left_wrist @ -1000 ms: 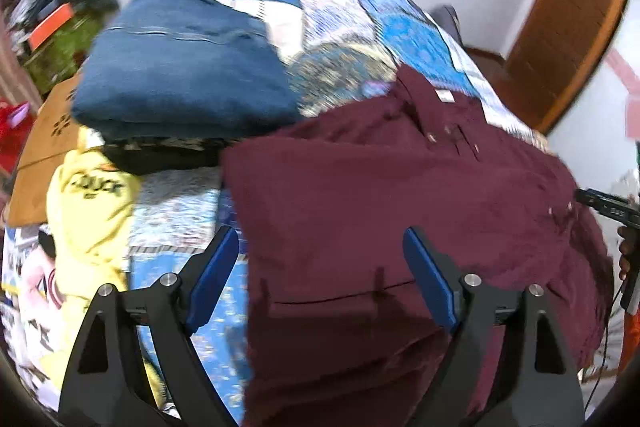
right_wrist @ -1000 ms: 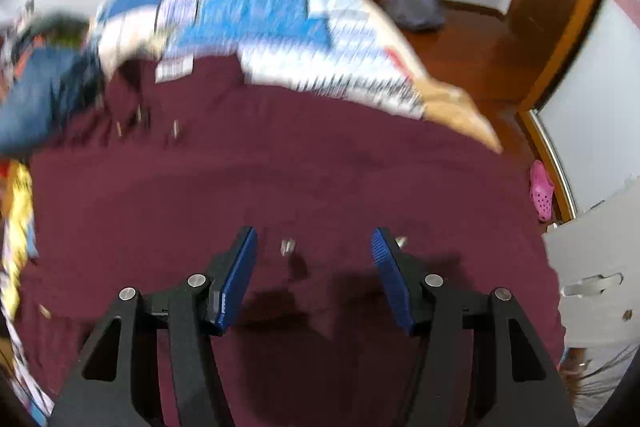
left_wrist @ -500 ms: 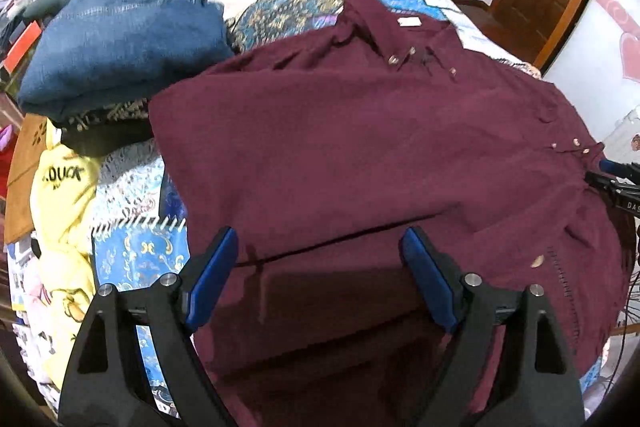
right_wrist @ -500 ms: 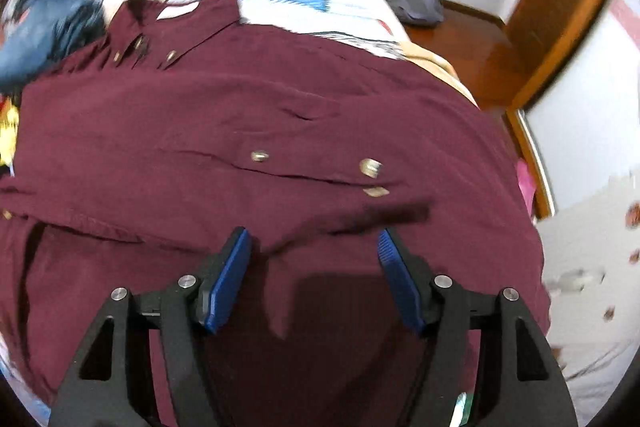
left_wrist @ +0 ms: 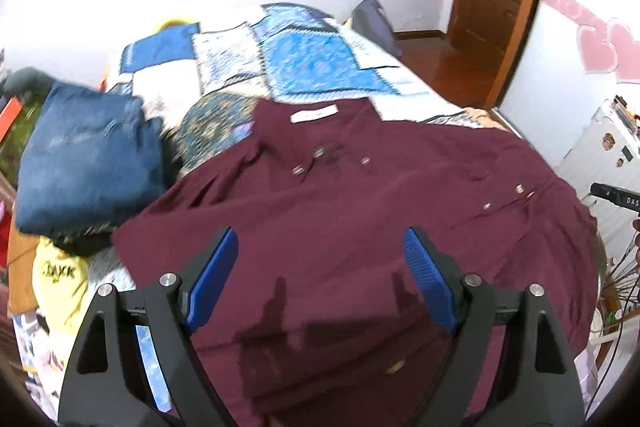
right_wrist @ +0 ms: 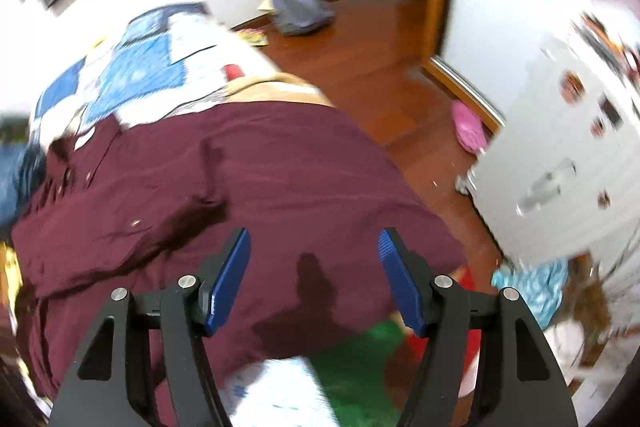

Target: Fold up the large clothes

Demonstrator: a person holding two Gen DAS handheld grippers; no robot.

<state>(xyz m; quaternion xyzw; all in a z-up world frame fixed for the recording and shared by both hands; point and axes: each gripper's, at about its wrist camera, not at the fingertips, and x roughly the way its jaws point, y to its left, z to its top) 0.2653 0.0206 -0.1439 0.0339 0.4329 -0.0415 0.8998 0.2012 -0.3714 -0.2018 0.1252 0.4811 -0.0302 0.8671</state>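
Maroon button-up shirt lay spread across frame centre on quilted bed. Left gripper and right gripper hovered spread, empty. Between folds; next likely needs grasping hem.

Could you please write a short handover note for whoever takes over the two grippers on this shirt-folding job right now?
Left gripper: open, empty, above the maroon shirt.
Right gripper: open, empty, above the shirt's side nearer the floor.
The shirt lies spread on the quilted bed, collar away from you, one sleeve folded across the front.
Folded jeans top a pile beside it.
Left: finish the shirt's folds.
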